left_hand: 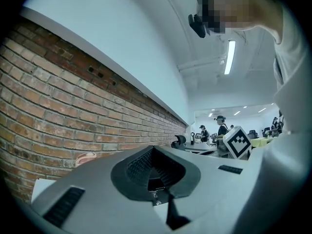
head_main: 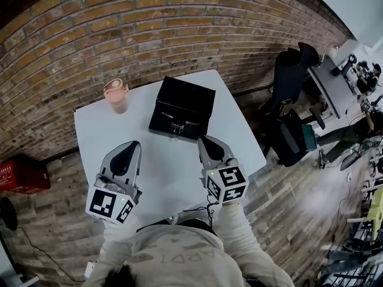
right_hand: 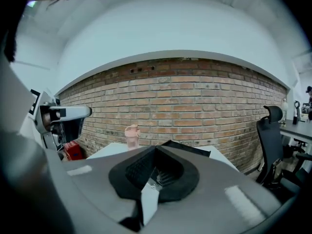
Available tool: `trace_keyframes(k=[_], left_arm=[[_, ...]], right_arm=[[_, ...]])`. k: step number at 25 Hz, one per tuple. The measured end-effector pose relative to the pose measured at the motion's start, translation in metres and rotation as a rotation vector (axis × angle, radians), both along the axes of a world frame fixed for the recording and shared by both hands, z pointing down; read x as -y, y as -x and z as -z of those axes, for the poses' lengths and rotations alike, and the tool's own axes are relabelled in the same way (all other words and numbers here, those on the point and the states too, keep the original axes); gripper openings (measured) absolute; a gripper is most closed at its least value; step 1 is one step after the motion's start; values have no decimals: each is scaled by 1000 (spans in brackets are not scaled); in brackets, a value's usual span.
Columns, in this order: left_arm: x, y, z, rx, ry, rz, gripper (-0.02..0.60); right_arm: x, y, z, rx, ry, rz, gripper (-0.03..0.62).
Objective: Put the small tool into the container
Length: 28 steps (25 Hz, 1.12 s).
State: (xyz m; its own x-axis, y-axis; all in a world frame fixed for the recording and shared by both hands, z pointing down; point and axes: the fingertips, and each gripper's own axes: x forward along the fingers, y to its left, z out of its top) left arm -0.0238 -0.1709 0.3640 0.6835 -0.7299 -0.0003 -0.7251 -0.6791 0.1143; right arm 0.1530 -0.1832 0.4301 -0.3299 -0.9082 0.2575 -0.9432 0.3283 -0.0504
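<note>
Both grippers hover low over the white worktop (head_main: 173, 178), left gripper (head_main: 134, 145) and right gripper (head_main: 205, 141) each with fingers pressed together and nothing clearly held. The closed black case (head_main: 182, 107) lies just ahead of the right fingers, latch toward the person, clearly nearer that hand. The small tool shows in no view. A pink cup (head_main: 116, 94) stands far left.

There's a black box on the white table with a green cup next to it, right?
The cup is pink, not green; the head view shows it. It does stand next to the black box on the white table.
</note>
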Motion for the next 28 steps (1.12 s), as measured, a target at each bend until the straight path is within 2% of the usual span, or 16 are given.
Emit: trace_keyframes(k=[16,28], left_arm=[[-36,-17,24,-1,-58,-48,5],[-60,-27,44,-1,-103,-64,5]], right_arm=[[-61,-16,68,89,-159,-61,11],[-99,-28,99,125,-233,-94,11]])
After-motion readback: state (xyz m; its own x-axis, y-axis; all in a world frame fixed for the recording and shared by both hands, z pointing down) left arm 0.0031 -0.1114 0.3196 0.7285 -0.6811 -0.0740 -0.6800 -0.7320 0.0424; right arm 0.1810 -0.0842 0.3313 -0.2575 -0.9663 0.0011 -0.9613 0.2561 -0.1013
